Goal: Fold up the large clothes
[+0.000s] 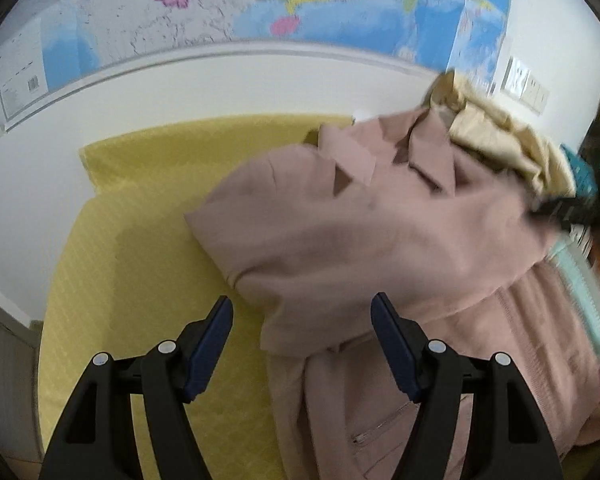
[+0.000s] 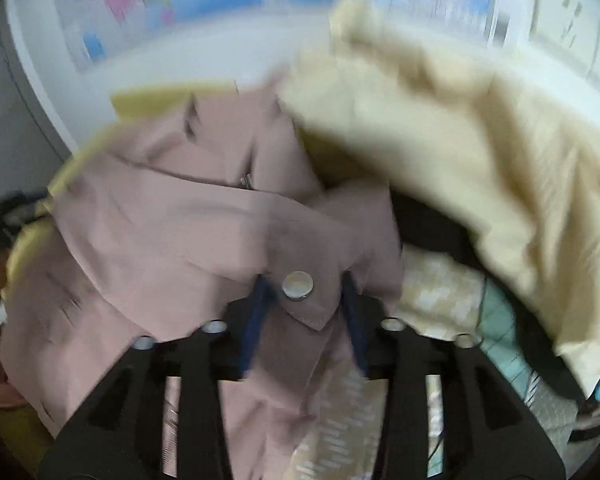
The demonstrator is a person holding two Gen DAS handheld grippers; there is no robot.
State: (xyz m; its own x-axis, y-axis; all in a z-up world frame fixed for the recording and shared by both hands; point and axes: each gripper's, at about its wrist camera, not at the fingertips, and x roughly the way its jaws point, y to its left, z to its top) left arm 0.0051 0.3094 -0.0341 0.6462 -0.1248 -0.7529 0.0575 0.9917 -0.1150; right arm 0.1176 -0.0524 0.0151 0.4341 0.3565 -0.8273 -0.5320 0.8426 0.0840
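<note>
Item one: we recorded a dusty-pink collared jacket of soft woven cloth (image 1: 380,240), lying rumpled across the centre and right of the left wrist view, its lower part running down to the bottom edge. Beneath it lay a yellow quilted mat (image 1: 148,248), bare at centre left. Our left gripper (image 1: 302,320), black with dark blue pads, stood spread at the bottom of that view, nothing between its fingers, the jacket's edge just beyond them. Item two: our right gripper (image 2: 304,292) sat at lower centre of the right wrist view, with a pink flap bearing a round silver snap button (image 2: 298,285) between its fingers; blur kept us from telling whether the pads pressed it. A cream crumpled garment (image 2: 460,152) filled the upper right, and a coloured wall map (image 1: 260,8) spanned the top.
</note>
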